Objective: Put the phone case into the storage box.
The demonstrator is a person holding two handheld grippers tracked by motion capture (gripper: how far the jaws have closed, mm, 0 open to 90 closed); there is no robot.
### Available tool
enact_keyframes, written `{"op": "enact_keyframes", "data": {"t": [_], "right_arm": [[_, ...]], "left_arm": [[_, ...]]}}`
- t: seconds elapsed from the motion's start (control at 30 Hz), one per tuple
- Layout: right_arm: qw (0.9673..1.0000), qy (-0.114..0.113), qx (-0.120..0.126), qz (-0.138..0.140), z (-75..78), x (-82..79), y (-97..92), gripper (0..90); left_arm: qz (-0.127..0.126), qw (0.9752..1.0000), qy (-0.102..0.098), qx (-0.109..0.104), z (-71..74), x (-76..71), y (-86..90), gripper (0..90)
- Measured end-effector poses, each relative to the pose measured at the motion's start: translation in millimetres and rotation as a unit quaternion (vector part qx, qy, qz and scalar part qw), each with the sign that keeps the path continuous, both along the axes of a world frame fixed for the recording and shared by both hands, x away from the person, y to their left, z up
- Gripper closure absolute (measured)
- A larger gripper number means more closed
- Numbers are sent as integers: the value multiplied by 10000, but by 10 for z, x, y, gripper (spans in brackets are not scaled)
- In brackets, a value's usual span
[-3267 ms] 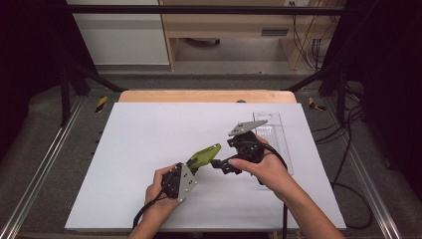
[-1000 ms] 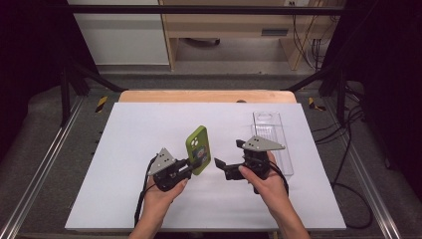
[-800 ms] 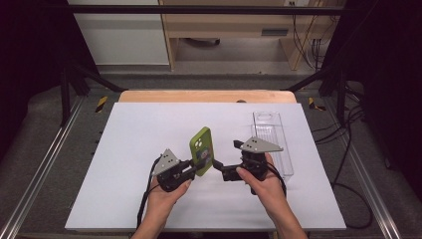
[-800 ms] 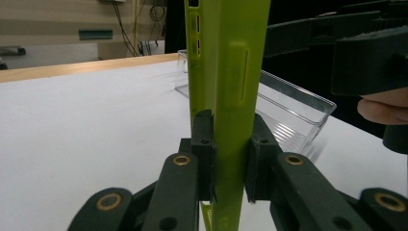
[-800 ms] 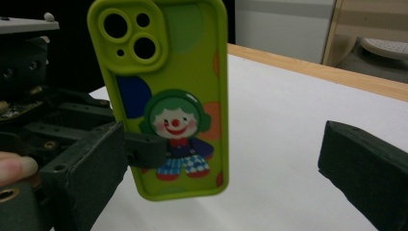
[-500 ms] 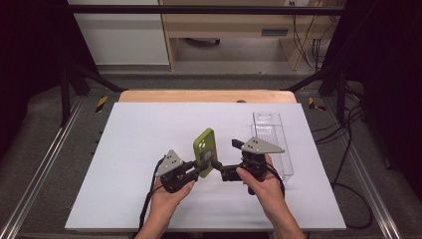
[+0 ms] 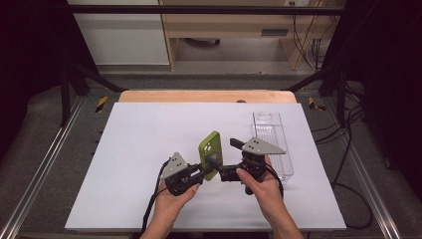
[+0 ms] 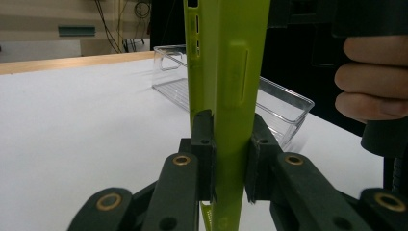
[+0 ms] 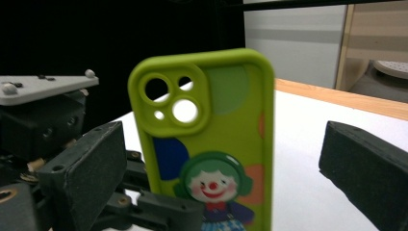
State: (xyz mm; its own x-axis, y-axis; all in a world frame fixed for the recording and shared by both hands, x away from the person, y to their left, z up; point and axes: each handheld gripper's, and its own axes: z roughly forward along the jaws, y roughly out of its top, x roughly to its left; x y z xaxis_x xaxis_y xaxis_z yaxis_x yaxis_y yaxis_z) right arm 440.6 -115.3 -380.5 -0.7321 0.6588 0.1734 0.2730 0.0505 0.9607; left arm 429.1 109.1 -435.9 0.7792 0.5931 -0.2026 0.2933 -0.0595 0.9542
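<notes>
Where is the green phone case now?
The green rubber phone case stands upright near the table's middle in the high view, clamped by the left claw, beside the clear plastic tray.

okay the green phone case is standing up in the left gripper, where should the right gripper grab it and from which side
Grip the phone case across its two long edges, about mid-height, coming at its printed back. It stands upright; the left gripper pinches front and back near the bottom. The right gripper already faces the back, jaws open either side. Stay below the camera cutouts.
</notes>
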Motion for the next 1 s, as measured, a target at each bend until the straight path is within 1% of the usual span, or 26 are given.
{"op": "enact_keyframes", "data": {"t": [0.27, 0.4, 0.47, 0.67, 0.83, 0.93, 1.0], "right_arm": [[9999, -53, 101, -19, -20, -3, 49, 34], [9999, -96, 66, 34, -27, -10, 77, 36], [9999, -165, 24, 27, -34, -15, 97, 40], [9997, -227, -11, -31, -39, -22, 116, 42], [9996, -284, 30, -79, -34, -24, 104, 46], [9995, -295, 50, -118, -32, -26, 95, 66], [9994, -306, 67, -123, -31, -29, 91, 95]], "left_arm": [[-176, 9998, 43, -44, -6, -49, -97, 771], [-247, 9997, 41, -81, -4, -82, -143, 771], [-280, 9996, 31, -88, -5, -95, -165, 771], [-293, 9995, 50, -120, -9, -107, -189, 771], [-311, 9995, 37, -78, -9, -114, -183, 771], [-314, 9995, 31, -94, -7, -114, -182, 771], [-330, 9994, 33, -69, -13, -115, -186, 771]]}}
